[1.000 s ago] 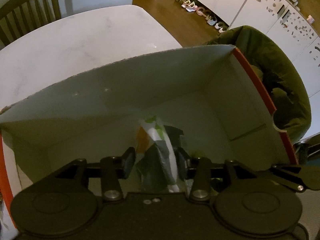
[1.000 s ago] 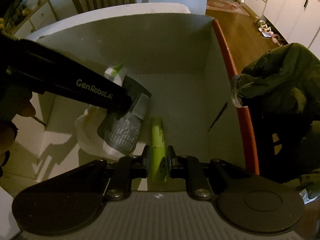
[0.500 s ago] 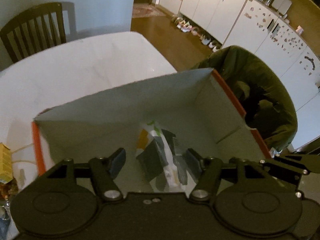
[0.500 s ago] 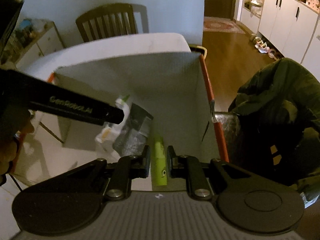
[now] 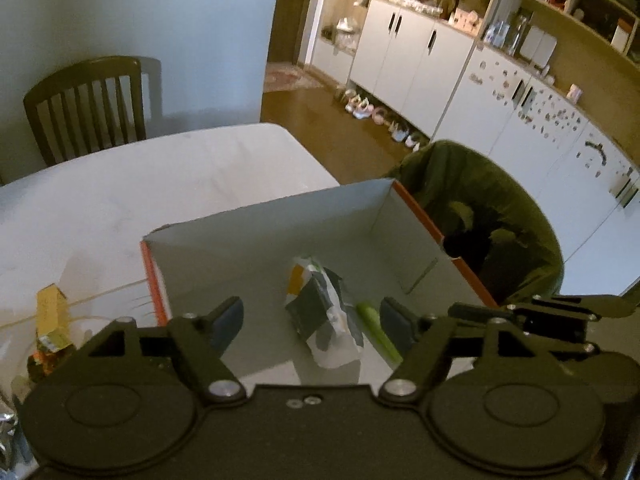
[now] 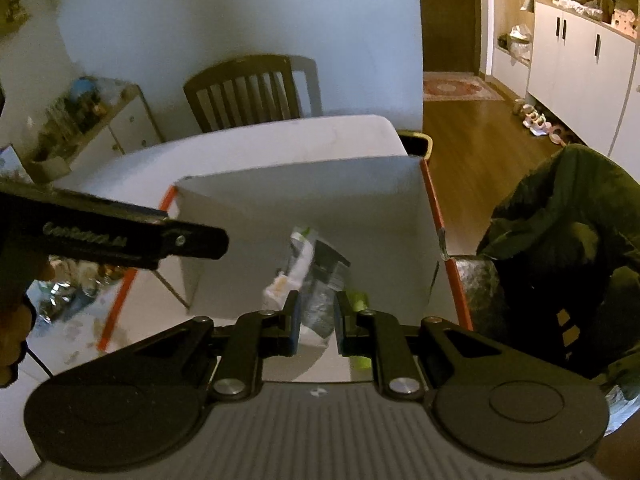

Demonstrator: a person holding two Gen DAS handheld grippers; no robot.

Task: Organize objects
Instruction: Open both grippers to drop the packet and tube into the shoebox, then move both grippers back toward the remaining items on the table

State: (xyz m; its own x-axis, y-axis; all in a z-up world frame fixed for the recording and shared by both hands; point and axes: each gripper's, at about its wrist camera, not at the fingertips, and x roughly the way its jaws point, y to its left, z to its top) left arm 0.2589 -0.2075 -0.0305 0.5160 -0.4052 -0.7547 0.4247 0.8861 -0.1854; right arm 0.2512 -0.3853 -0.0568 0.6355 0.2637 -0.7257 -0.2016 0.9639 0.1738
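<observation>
An open cardboard box (image 5: 260,236) with orange edges stands on the white table; it also shows in the right wrist view (image 6: 304,188). Inside lie a white, orange and dark packet (image 5: 320,312), also in the right wrist view (image 6: 316,276), and a green tube (image 5: 378,330), also in the right wrist view (image 6: 356,300). My left gripper (image 5: 310,320) is open and empty above the box's near side. My right gripper (image 6: 316,316) is open and empty, raised over the box with the tube lying below it.
A white table (image 5: 120,192) carries the box. Snack packets (image 5: 50,328) lie left of the box. A dark green jacket (image 5: 492,216) hangs over a chair at the right. A wooden chair (image 6: 248,88) stands behind the table. White cabinets (image 5: 420,60) line the far wall.
My left gripper let go of the packet and both grippers rose out of the box. My right gripper opened and left the green tube lying in the box.
</observation>
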